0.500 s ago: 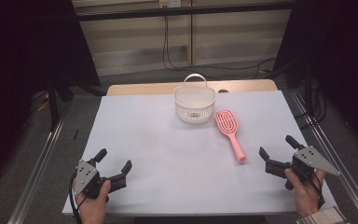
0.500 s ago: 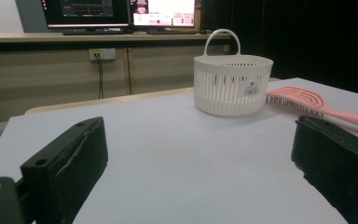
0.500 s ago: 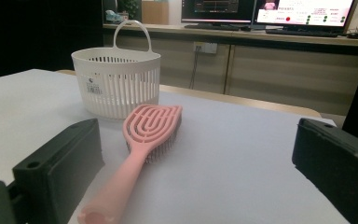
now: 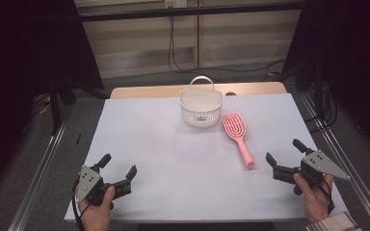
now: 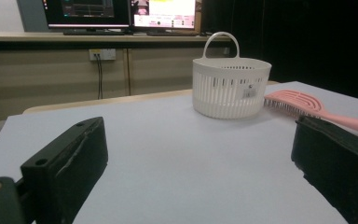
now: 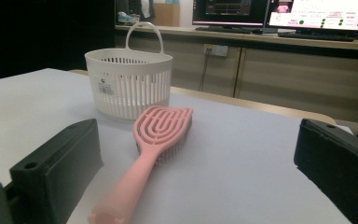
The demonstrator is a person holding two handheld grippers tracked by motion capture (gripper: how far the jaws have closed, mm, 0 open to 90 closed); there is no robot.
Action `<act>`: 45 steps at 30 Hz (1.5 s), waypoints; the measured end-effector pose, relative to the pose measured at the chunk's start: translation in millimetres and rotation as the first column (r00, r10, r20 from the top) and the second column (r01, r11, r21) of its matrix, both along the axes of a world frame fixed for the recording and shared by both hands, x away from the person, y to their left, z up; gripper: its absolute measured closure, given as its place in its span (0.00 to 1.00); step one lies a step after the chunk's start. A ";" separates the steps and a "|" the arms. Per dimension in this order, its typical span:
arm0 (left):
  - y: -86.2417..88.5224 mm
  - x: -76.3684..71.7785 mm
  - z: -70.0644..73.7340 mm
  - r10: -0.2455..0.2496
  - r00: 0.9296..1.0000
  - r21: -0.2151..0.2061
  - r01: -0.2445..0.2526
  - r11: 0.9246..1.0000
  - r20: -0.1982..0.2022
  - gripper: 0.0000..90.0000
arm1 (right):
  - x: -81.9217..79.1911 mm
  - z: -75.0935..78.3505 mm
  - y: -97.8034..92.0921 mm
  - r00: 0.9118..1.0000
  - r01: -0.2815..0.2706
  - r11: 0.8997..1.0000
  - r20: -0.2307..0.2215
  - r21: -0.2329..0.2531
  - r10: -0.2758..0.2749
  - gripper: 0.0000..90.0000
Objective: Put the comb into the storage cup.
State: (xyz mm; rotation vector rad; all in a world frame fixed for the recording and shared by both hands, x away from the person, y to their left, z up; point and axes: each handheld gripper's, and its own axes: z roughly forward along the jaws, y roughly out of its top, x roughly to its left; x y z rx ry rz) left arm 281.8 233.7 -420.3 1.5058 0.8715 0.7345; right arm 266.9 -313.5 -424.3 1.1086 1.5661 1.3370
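A white worktop (image 4: 173,159) fills the middle of the frame, with a wooden edge showing along its far side. Beyond it, at the top, black cables (image 4: 173,45) hang against beige cabinets. Lit monitors (image 5: 121,11) stand on the counter above them.

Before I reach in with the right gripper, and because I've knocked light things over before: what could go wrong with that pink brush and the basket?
The hairbrush lies flat on the table, so the open right gripper may slide it instead of gripping its thin handle. Its head sits beside the white basket, which looks light; a push along the brush could shove or tip it. The basket's upright handle could also catch the brush on the way in.
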 end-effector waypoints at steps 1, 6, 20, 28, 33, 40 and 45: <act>0.0 0.0 0.0 0.000 1.000 0.000 0.000 1.000 0.000 0.04 | -0.1 0.1 0.8 1.000 -0.005 1.000 0.000 0.002 0.005 0.01; 2.0 -0.7 -0.2 -0.002 1.000 -0.007 0.002 1.000 -0.008 0.04 | 0.4 0.2 3.2 1.000 -0.026 1.000 0.001 -0.007 0.026 0.00; -5.4 4.7 -3.3 -0.028 1.000 0.008 0.028 1.000 -0.011 0.04 | 10.9 2.0 16.0 0.997 -0.079 0.996 -0.003 -0.029 0.079 0.00; -4.4 5.3 -3.6 -0.032 0.999 -0.004 0.032 0.999 -0.008 0.04 | 21.6 2.5 22.6 0.994 -0.107 0.994 -0.016 -0.032 0.106 0.00; -3.3 5.2 -3.1 -0.029 0.999 -0.026 0.028 0.999 -0.014 0.04 | 24.5 8.0 25.5 0.997 -0.081 0.997 0.000 -0.016 0.081 0.00; -4.0 5.8 -3.7 -0.027 1.000 -0.012 0.027 1.000 -0.012 0.04 | 34.1 11.9 26.2 0.997 -0.075 0.997 0.000 -0.017 0.075 0.00; -3.9 7.1 -4.2 -0.028 1.000 -0.016 0.028 0.999 -0.014 0.04 | 44.4 11.9 28.2 0.997 -0.073 0.997 -0.021 -0.027 0.072 0.00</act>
